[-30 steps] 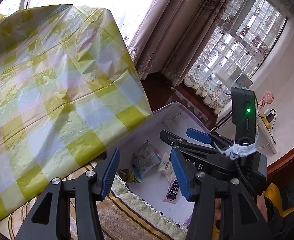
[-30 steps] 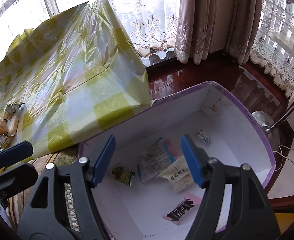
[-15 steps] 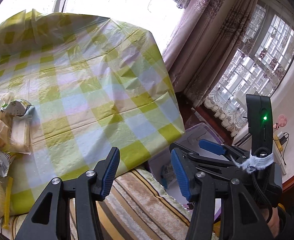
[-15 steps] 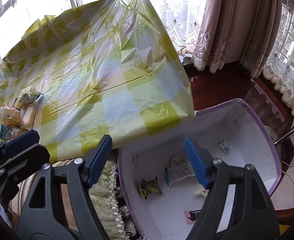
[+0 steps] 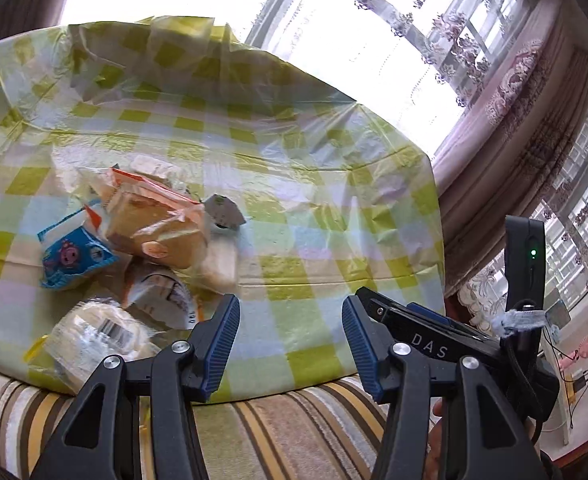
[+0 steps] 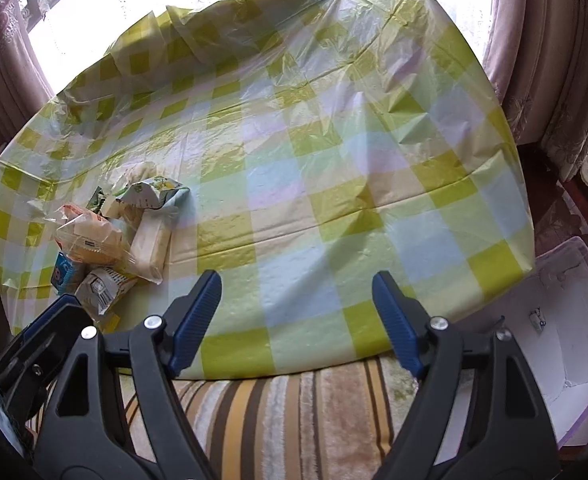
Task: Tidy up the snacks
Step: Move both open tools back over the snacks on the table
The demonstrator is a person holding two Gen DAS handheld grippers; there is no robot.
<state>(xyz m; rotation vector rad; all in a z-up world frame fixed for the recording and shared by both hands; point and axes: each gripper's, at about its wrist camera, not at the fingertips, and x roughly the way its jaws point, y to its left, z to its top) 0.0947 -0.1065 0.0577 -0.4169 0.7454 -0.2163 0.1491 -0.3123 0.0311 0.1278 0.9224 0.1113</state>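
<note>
A loose heap of wrapped snacks point(image 5: 134, 248) lies on the left part of the yellow-green checked plastic tablecloth point(image 6: 313, 168): a clear-wrapped golden bread slice point(image 5: 156, 226) on top, a blue cartoon-printed packet point(image 5: 74, 258) at its left, a white barcode-labelled pouch point(image 5: 98, 334) nearest. The white purple-rimmed storage box point(image 6: 565, 344) stands beside the table's right edge.

We see a glossy, crinkled plastic tablecloth point(image 6: 333, 184), shiny clear-film snack wrappers point(image 5: 154, 224), a plush striped woven cover point(image 6: 294, 412), matt black plastic gripper arms, and ribbed blue rubbery pads point(image 5: 220, 344).
</note>
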